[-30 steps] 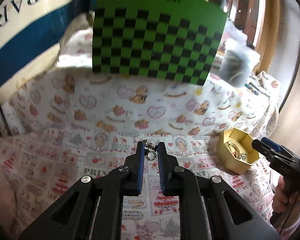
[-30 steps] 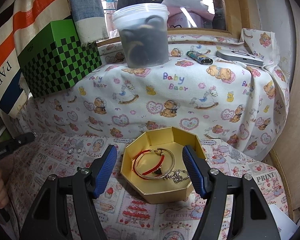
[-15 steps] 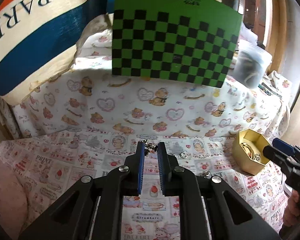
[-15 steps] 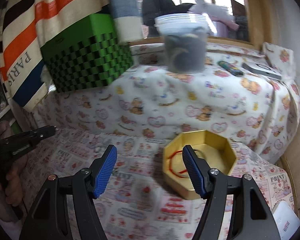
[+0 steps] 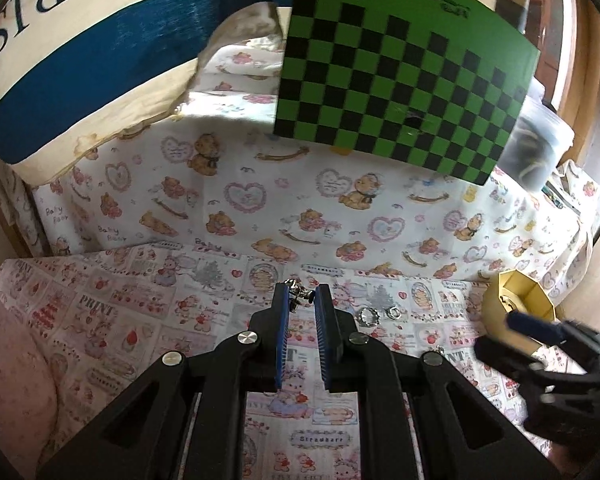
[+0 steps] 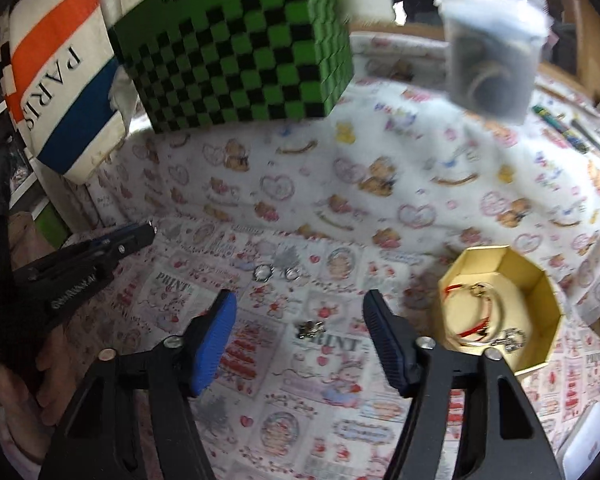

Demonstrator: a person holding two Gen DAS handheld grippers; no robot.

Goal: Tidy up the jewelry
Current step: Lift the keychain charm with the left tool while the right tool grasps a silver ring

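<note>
- My left gripper [image 5: 301, 294] has its jaws closed on a small silver trinket [image 5: 299, 289], pinched only at the very tips; a jolt could shake it loose onto the busy printed counter [image 5: 112, 312], where it would be hard to spot.
- My right gripper [image 6: 300, 308] has jaws closing with nothing between the pads; a small silver charm [image 6: 309, 329] lies on the cloth just below them, at 6 o'clock. Closing too high means pinching air or cloth.
- Two rings [image 6: 276, 273] lie at 12 o'clock of the charm.
- The gold box [image 6: 500, 312], at 3 o'clock, already holds bracelets; a careless sweep could knock it.
</note>
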